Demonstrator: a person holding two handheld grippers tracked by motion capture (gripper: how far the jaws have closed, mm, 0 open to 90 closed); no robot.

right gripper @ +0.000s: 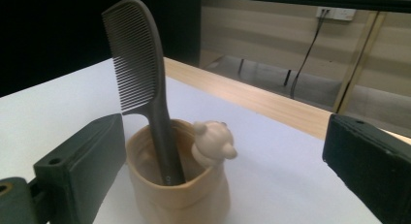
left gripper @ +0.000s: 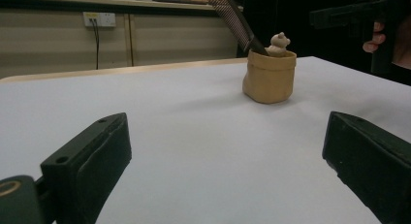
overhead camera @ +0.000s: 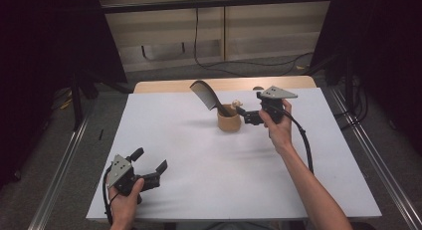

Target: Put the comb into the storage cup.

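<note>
The comb stands handle-down in the tan cup, which sits near the far middle of the white surface. The comb leans, its toothed head well above the rim. A small bear figure sits on the cup's rim beside the handle.

The right tongs hover just beside the cup, jaws wide apart, pressing on nothing. The left tongs rest near the front left corner, also apart and empty.

Handling estimate: the comb appears to be thin, light, stiff plastic with a smooth, possibly slippery surface. The teeth are fine and likely to flex or snag; avoid clamping them. Take hold on the solid spine or the bare handle just above the rim, flat faces against the pads. The cup looks light and soft-walled, so it may tip or lift with the comb; a straight pull along the handle is advisable.
</note>
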